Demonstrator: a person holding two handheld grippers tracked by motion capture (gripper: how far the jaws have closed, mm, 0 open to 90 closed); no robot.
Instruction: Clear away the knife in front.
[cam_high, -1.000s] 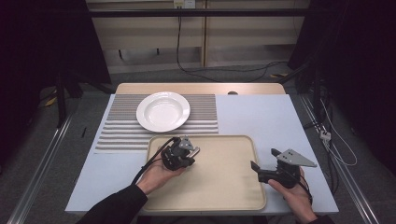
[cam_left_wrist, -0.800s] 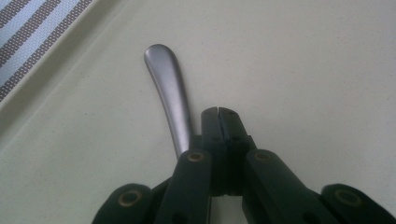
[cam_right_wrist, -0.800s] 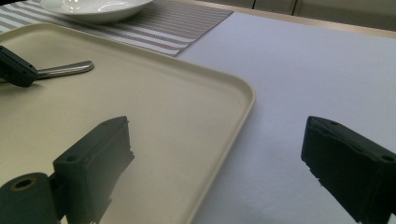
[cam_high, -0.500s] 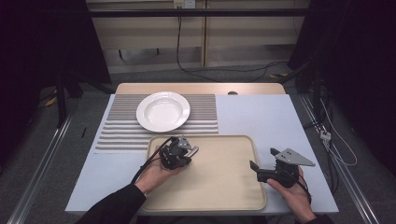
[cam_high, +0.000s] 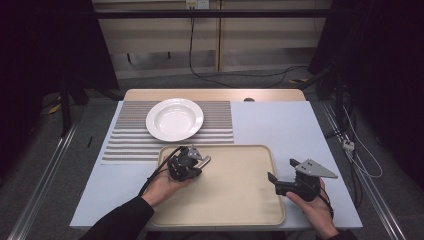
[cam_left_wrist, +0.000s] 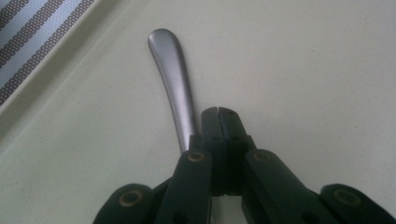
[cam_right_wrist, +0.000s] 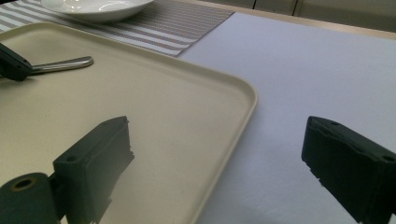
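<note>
A metal utensil handle (cam_left_wrist: 173, 70) lies on the beige tray (cam_high: 225, 210) near its far left corner. It also shows as a silver bar (cam_high: 202, 161) in the high view and from the side (cam_right_wrist: 60, 64) in the right gripper view. My left gripper (cam_left_wrist: 217, 112) rests low over the tray (cam_left_wrist: 303, 56) with its jaws pressed together and nothing between them. The handle runs along its left jaw. In the high view this gripper (cam_high: 192, 161) points toward the plate. My right gripper (cam_right_wrist: 217, 140) is open and straddles the tray's right rim (cam_right_wrist: 243, 93), seen near the tray's right edge (cam_high: 283, 170).
A white plate (cam_high: 174, 119) sits on a striped placemat (cam_high: 125, 140) beyond the tray; the plate (cam_right_wrist: 93, 7) and mat (cam_right_wrist: 187, 23) also appear in the right gripper view. Pale blue tabletop (cam_high: 280, 125) stretches to the right. Cables lie on the floor behind.
</note>
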